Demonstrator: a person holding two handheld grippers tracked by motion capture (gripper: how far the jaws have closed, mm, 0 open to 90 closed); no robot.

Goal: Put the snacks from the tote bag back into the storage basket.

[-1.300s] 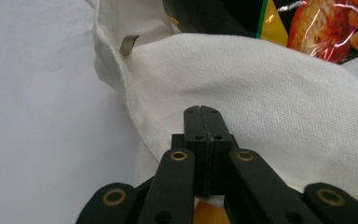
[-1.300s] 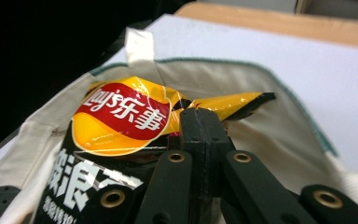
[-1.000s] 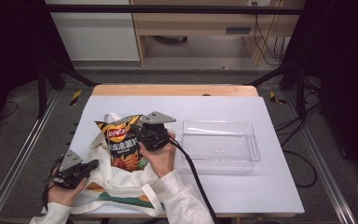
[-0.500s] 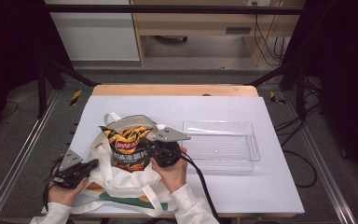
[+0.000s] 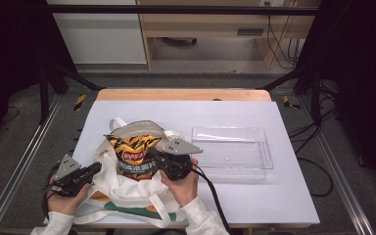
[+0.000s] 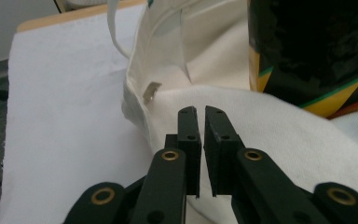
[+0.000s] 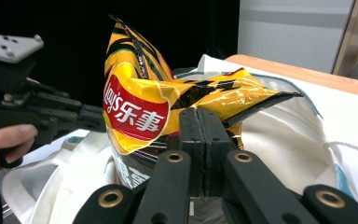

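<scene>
While our right gripper (image 7: pixel 204 122) fingers pinch the chip bag (image 5: pixel 136 155) half inside the tote bag (image 5: pixel 127 193), our left gripper (image 6: pixel 201 117) fingers, just parting and barely apart, hold nothing: the tote mouth may sag, snagging the bag.

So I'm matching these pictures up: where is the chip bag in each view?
High view: chip bag left of centre, standing in the tote bag.
Left gripper view: chip bag top right.
Right gripper view: chip bag centre, pinched by the right gripper.
Shared landmark: the tote bag.
</scene>
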